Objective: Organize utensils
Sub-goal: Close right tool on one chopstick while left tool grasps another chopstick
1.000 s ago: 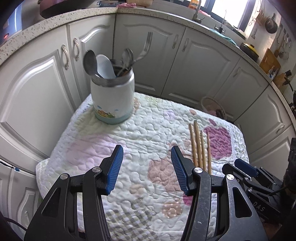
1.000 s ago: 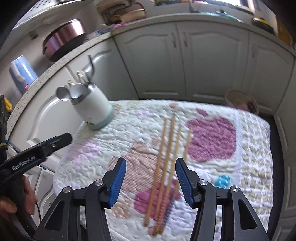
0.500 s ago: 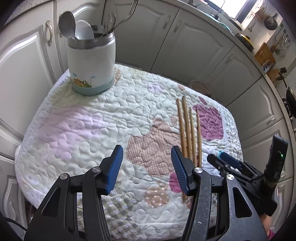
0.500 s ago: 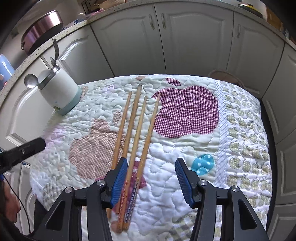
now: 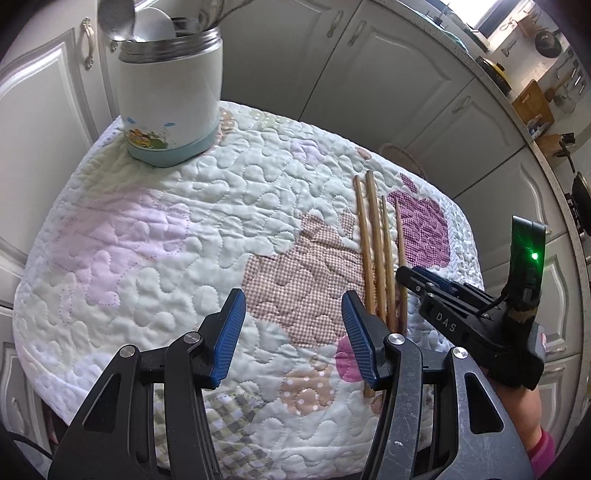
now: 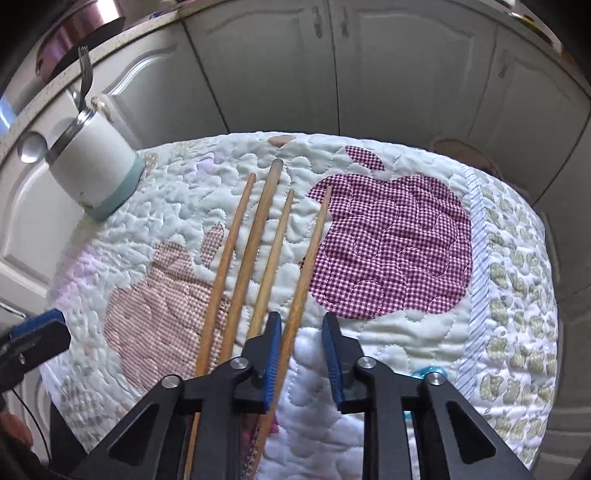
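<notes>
The right tool (image 6: 298, 345) is closing around the rightmost chopstick (image 6: 312, 251), which is lying beside three others on the quilted desk (image 6: 388, 343). It is risking nudging the neighbouring stick or clamping off-centre. Earlier its jaws were standing wide and higher up. The left tool (image 5: 291, 321) is hanging open and empty.

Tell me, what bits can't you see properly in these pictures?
- Near ends of the four wooden chopsticks: right wrist view, hidden under the closing right gripper.
- Handles of the metal spoons: left wrist view, sunk inside the white utensil jar.
- Purple pot: right wrist view, cut off by the top edge.
</notes>
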Available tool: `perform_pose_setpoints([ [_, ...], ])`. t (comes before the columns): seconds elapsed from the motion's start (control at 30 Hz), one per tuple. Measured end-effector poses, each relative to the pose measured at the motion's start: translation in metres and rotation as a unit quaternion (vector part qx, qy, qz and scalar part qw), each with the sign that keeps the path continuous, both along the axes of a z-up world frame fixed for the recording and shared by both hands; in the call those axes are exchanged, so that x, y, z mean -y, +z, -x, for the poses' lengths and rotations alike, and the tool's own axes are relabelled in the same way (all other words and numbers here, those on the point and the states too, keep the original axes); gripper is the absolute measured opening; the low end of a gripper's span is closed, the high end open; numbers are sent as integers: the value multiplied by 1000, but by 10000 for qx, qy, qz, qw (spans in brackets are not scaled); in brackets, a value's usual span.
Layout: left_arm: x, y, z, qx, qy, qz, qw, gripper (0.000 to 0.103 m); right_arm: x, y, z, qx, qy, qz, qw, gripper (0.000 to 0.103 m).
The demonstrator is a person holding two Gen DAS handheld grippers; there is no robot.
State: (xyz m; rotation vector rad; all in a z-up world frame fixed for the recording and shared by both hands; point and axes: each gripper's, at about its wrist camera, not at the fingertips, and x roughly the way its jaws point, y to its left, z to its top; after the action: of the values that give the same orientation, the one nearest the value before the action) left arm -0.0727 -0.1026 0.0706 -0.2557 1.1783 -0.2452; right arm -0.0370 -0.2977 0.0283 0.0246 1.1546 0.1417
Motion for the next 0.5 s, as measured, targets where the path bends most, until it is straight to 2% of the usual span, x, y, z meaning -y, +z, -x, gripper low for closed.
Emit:
perform_pose_setpoints([
  [0.07,3,-1,-3,-10,-57,7,10000,54,1,2,4,50,109,165,9998,11],
  [0.23,19,-8,-15,-110,-184,74,9997,54,22,6,14,26,41,273,9996,9],
  [0.43,46,-22,-37,-372,-272,237,9987,54,37,0,22,-89,-42,-84,9999,9],
  [0.5,54,-27,-45,-412,-265,184,9986,54,38,1,24,-42,-55,-164,9998,10],
])
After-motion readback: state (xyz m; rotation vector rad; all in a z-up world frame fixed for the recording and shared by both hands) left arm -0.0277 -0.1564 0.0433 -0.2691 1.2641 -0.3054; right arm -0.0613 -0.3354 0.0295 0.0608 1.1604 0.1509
